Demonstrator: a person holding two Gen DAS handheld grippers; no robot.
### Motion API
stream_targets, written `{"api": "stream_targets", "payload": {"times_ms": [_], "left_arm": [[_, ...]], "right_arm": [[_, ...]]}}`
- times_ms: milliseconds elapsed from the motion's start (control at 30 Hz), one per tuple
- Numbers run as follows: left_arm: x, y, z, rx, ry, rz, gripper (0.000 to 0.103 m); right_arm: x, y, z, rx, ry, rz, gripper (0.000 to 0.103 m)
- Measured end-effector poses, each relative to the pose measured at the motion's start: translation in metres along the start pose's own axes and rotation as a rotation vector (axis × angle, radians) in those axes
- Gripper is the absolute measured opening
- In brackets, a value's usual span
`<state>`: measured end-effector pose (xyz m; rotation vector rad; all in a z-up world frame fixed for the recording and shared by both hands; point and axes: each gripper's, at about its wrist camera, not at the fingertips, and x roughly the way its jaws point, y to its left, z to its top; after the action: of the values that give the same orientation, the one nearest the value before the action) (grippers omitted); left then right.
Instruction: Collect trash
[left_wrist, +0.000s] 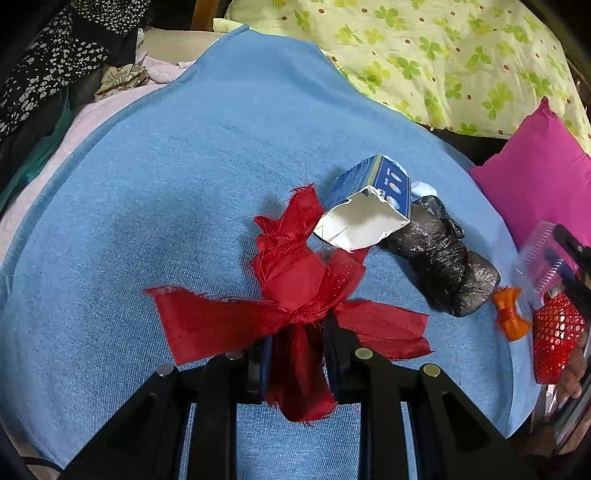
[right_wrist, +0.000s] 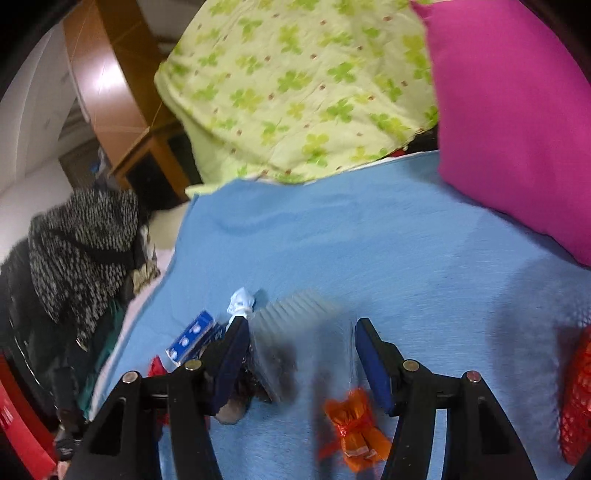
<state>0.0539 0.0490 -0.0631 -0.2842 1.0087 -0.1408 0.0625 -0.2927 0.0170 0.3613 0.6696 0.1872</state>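
The left gripper (left_wrist: 297, 347), at the bottom centre of its own view, pinches the red cloth scrap (left_wrist: 295, 295) at its knotted middle, so both frayed tails splay sideways over the blue blanket (left_wrist: 166, 184) and a strip hangs back between the fingers. Gripping at the knot looks like the sensible choice: it gathers the whole loose piece in one hold.

The other trash lies to the right of centre in that view. A torn blue and white carton (left_wrist: 369, 206) leans open-mouthed against the scrap's upper end, a crumpled black plastic bag (left_wrist: 443, 258) lies just beside it, and an orange wrapper (left_wrist: 509, 314) sits near the frame's right edge, next to a red mesh basket (left_wrist: 557, 339), probably the bin for the collected pieces.

In the right wrist view the right gripper (right_wrist: 299, 354) is spread wide, holding nothing, low over the blanket. The orange wrapper (right_wrist: 354, 432) lies between its fingers at the lower centre, and something clear and ribbed lies blurred just ahead. A pink pillow (right_wrist: 517, 129) and a clover-print quilt (right_wrist: 295, 85) fill the top.
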Motion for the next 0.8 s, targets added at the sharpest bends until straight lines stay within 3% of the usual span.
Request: {"api": "stream_targets", "payload": {"times_ms": [267,500,800], "left_arm": [[-0.011,-0.012,-0.011,0.043,-0.013,-0.049,0.025],[-0.002,-0.026,-0.018,0.112,0.029,-0.065,0.025],[0.003,-0.025,-0.014,0.102,0.042,-0.078,0.027]], "right_arm": [[-0.025,-0.028,0.002,0.069,-0.073,0.039,0.062],[-0.005,-0.057,0.0,0.103,-0.111,-0.01,0.062],[0.008,-0.068,-0.002,0.103,-0.015,-0.068,0.065]]}}
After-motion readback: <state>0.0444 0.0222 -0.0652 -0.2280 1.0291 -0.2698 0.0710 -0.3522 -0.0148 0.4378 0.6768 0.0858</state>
